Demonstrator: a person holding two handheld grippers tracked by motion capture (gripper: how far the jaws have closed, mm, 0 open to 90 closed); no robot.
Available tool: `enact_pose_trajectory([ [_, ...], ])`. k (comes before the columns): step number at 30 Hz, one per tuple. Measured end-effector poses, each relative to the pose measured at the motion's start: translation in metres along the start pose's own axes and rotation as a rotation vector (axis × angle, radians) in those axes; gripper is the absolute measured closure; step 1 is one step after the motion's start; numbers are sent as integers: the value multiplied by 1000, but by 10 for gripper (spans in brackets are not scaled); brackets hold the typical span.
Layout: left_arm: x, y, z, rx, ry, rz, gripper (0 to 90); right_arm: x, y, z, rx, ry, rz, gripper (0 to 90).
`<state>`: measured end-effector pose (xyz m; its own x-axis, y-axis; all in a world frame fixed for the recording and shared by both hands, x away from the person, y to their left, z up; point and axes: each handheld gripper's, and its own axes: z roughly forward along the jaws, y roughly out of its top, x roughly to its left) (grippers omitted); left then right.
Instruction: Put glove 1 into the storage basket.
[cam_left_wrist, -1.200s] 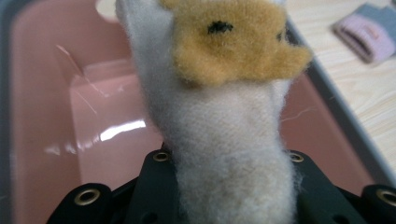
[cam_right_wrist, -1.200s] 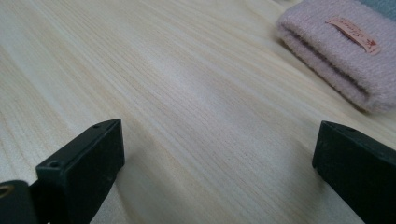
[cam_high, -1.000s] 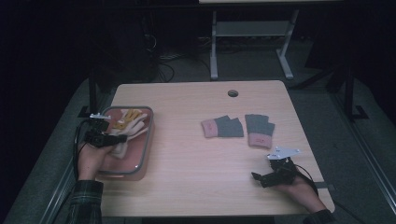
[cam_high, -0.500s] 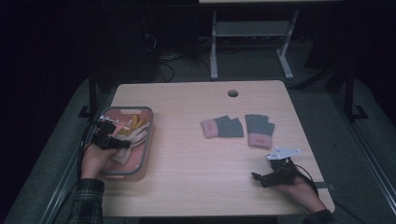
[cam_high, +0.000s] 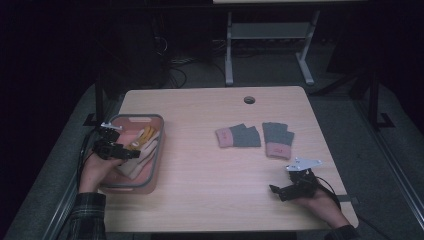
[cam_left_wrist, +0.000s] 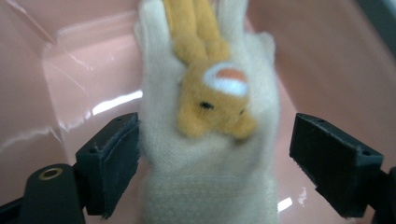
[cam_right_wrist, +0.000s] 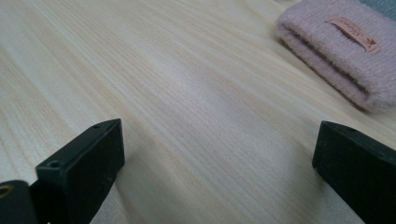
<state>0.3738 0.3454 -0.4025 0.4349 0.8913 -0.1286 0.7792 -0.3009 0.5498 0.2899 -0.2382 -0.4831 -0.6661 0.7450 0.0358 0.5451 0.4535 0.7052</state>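
In the left gripper view, the left gripper (cam_left_wrist: 212, 154) has its two black jaws spread wide, having just been opening. A cream knitted glove (cam_left_wrist: 210, 140) lies between them; the left pad sits against the glove's edge without squeezing it, and the right pad stands clear of it. An orange plush animal face (cam_left_wrist: 212, 100) with a white and orange patch is sewn onto the glove, its long orange ears running toward the top of the frame. The glove lies in a glossy pink tray (cam_left_wrist: 74, 70).

In the high view, the left gripper (cam_high: 131, 153) sits over the pink tray (cam_high: 156, 165) at the left of the wooden table (cam_high: 210, 195), held by a hand in a plaid sleeve (cam_high: 89, 215) entering from the lower left. The cream glove (cam_high: 142, 147) lies in the tray.

In the right gripper view, the right gripper (cam_right_wrist: 219, 158) has its jaws spread wide with bare wood between them. A pink knitted cuff (cam_right_wrist: 341, 51) with a small label lies at the upper right.

In the high view, the right gripper (cam_high: 280, 190) rests low at the lower right of the table. A pair of grey fingerless gloves (cam_high: 255, 137) with pink cuffs lies near the table's centre, well apart from the tray.
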Motion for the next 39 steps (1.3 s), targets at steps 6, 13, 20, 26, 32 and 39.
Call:
enact_pose_trajectory([
  [6, -9, 5, -15, -70, -23, 20, 132, 0, 0, 0, 0, 0, 0, 19],
  [13, -33, 17, -25, -152, -102, 70, 134, 0, 0, 0, 0, 0, -1, 19],
  [20, -57, 24, -22, -167, -149, 113, 135, 0, 0, 0, 1, -1, 2, 18],
  [26, -89, 31, -13, -180, -216, 167, 135, 0, 0, 0, 3, 1, 6, 18],
  [32, -110, 32, -4, -169, -230, 205, 135, 0, 0, 0, 3, 1, 5, 18],
  [39, -138, 29, 3, -187, -246, 241, 135, -1, 1, 1, 4, 0, 6, 18],
])
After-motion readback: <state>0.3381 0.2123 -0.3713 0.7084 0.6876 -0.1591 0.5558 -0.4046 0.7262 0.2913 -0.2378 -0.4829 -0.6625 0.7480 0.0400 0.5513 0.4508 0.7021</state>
